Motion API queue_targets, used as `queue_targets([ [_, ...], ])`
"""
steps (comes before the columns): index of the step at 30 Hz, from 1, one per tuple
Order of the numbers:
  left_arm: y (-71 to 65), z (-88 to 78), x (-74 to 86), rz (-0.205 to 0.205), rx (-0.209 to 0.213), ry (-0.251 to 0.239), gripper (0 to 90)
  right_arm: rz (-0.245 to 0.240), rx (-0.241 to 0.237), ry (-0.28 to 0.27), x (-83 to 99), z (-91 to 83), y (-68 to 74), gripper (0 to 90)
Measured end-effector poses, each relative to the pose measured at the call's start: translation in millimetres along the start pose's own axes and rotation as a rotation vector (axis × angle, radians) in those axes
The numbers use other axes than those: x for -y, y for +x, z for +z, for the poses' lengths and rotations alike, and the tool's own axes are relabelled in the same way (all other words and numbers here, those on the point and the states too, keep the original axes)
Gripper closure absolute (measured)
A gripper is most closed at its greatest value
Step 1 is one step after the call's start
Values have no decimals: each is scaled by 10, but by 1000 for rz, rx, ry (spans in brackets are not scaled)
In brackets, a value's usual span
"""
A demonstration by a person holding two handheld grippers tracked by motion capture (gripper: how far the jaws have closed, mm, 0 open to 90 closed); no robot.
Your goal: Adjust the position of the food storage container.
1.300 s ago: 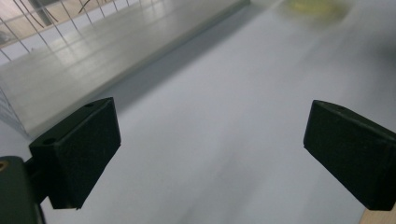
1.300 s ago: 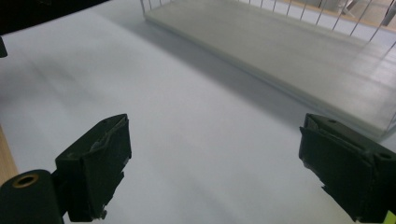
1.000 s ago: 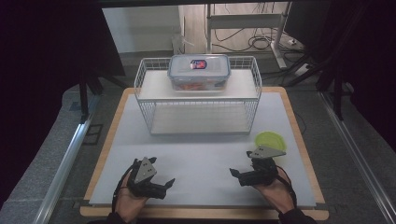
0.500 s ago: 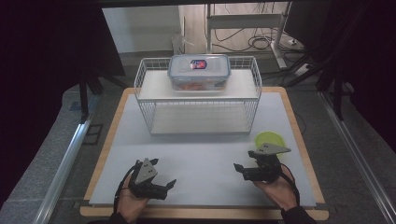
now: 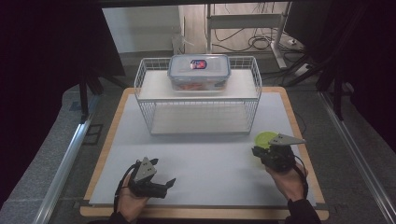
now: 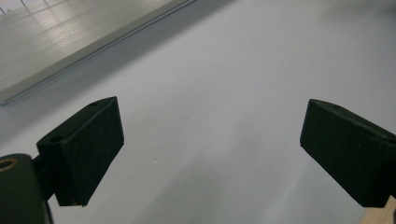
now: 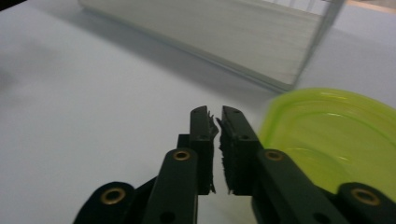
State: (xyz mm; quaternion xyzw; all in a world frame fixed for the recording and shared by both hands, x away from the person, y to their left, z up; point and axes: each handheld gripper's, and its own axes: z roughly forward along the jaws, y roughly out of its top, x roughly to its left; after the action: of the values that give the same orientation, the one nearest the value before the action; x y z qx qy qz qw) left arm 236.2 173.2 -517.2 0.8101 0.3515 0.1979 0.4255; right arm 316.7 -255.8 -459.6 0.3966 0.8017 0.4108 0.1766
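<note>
Right gripper [image 7: 215, 122] fingers just clenched on nothing beside the green plate [image 7: 336, 135] near the worktop's [image 5: 210, 158] right edge, probably lining up for it; left gripper [image 6: 210, 154] released, parked near the front edge.

White wire rack [image 5: 198, 100] stood at the far middle of the wood-edged white table [image 5: 205, 158]; clear lidded plastic container [image 5: 199, 72] sat on its upper shelf. Lime-green plastic plate [image 5: 262, 138] lay near the rack's front right corner, just beside the right gripper [image 5: 256, 151]. Left gripper [image 5: 167, 183] was at front left.
</note>
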Motion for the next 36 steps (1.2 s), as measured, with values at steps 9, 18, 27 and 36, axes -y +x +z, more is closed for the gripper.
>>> queue_targets([
  [9,18,13,-2,-11,-4,6,70,93,130,-36,-76,-99,-475,895],
  [18,19,42,4,-5,-8,18,70,136,270,-29,21,-169,-879,894],
  [27,26,54,13,-11,-11,29,70,141,298,65,129,20,-1020,894],
  [36,21,64,16,-4,-11,38,70,148,285,81,153,57,-1012,894],
])
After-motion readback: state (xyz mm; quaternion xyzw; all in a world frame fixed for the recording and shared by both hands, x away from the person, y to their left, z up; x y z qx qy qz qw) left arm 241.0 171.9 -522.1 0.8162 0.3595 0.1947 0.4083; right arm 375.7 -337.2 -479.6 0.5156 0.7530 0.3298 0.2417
